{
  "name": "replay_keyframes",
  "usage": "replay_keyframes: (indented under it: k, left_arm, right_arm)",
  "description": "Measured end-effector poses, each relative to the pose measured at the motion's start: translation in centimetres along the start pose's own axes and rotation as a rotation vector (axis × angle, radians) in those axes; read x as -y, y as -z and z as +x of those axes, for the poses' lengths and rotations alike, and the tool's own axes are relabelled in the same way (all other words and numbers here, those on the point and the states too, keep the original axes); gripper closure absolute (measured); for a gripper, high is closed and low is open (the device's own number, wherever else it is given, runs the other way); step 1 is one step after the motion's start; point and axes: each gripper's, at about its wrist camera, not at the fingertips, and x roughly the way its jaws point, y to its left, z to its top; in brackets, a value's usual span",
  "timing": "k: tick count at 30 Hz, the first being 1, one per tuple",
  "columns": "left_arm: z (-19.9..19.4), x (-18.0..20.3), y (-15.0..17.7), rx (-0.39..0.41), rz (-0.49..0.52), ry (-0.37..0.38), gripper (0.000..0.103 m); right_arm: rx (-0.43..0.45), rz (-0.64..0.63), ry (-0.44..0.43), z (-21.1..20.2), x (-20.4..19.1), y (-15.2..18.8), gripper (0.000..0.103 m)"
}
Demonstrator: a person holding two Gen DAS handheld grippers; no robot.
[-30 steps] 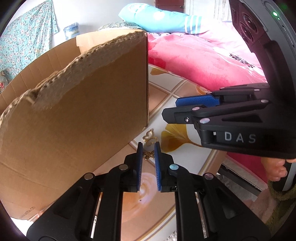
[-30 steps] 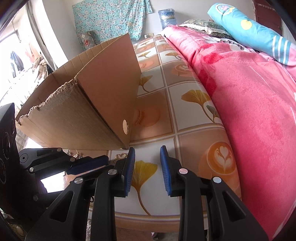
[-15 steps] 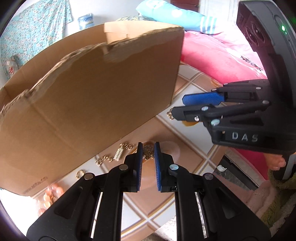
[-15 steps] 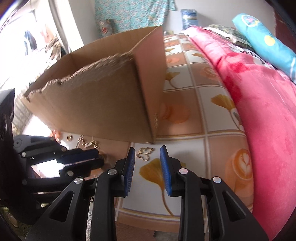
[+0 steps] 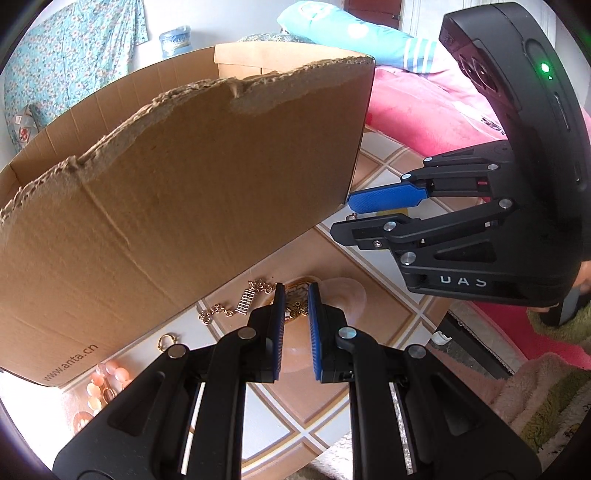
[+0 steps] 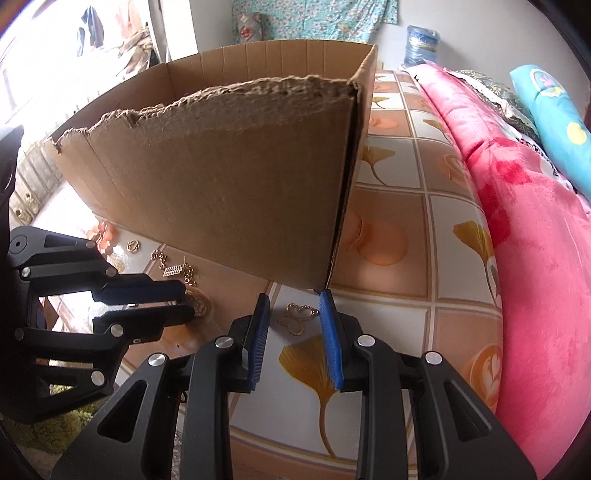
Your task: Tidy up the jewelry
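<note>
The large brown corrugated cardboard box (image 5: 177,206) with a torn top edge fills the upper left and centre of the left wrist view, and the upper centre of the right wrist view (image 6: 236,177). It stands on a tablecloth printed with tan and white squares and ginkgo leaves (image 6: 424,221). A bright pink fleece blanket (image 6: 535,258) runs down the right side of the right wrist view, with a light blue striped bolster pillow (image 5: 351,33) beyond it at the top of the left wrist view.

The left gripper (image 5: 294,291) rises from the bottom centre of its own view, black with blue pads. Its jaws stand narrowly apart and grasp nothing; a small bronze butterfly charm (image 5: 296,308) shows in the gap, lying on the cloth. In the right wrist view this gripper (image 6: 184,301) reaches in from the left edge.

The right gripper (image 6: 293,301) comes up from the bottom centre of its view, jaws partly released and empty. A gold openwork clover-shaped pendant (image 6: 297,318) lies on the cloth between its fingertips, untouched by either pad. In the left wrist view this gripper (image 5: 341,216) enters from the right, near the box's corner.

Along the box's lower edge, at lower left of the left wrist view, lie a gold chain with a ribbed bar (image 5: 236,304), a small gold ring (image 5: 166,340) and a cluster of peach-coloured beads (image 5: 105,384).
</note>
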Motion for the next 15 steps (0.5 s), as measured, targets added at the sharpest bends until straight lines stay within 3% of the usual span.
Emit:
replay_keyframes:
  k: [15]
  left_arm:
    - [-0.2, -0.1, 0.0, 0.003, 0.001, -0.002, 0.091]
  right_arm:
    - [-0.067, 0.013, -0.012, 0.3, -0.4, -1.1, 0.081]
